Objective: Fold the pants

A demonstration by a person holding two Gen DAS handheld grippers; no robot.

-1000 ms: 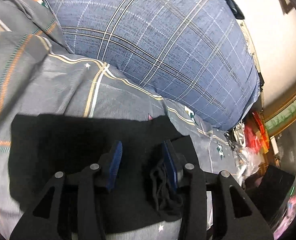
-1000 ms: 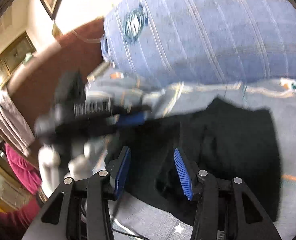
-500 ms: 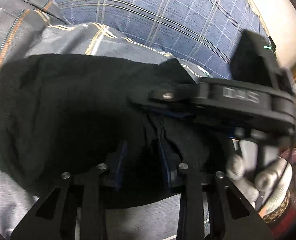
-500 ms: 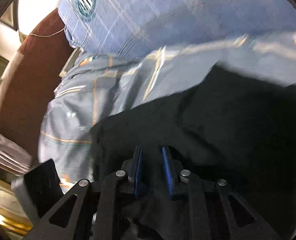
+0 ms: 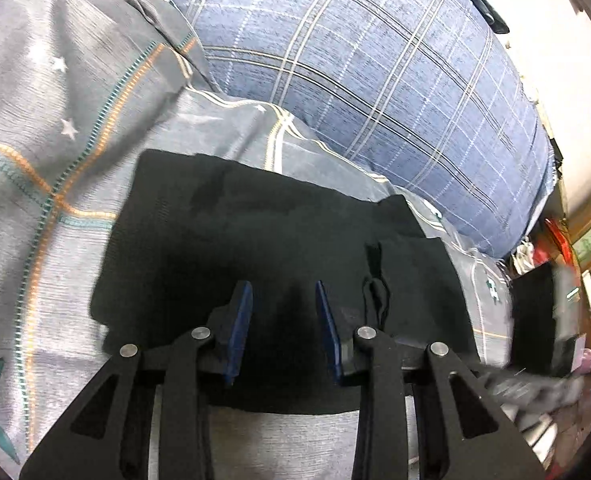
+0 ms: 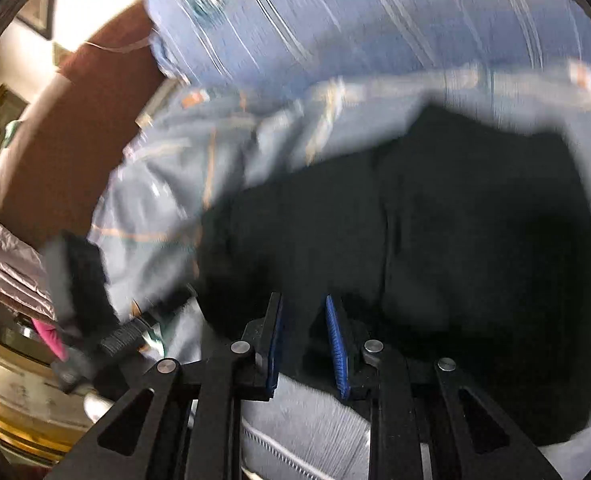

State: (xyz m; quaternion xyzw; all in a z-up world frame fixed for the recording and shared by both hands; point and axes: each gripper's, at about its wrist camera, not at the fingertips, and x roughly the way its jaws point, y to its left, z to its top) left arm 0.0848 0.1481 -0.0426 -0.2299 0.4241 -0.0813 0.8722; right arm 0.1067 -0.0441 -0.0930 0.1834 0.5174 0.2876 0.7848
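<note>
Black pants [image 5: 279, 240] laid flat, folded into compact rectangle on grey patterned bedsheet [image 5: 55, 152]; drawstring loop seen at near right edge; far edge near blue plaid pillow [image 5: 375, 80]

Home bedroom: bedsheet [image 5: 75, 128], plaid pillow [image 5: 375, 92].

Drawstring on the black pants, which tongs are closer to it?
Left. The left tongs sit just beside the drawstring; the right tongs are at the pants edge farther right. Both have just been closing, cloth between them.
</note>
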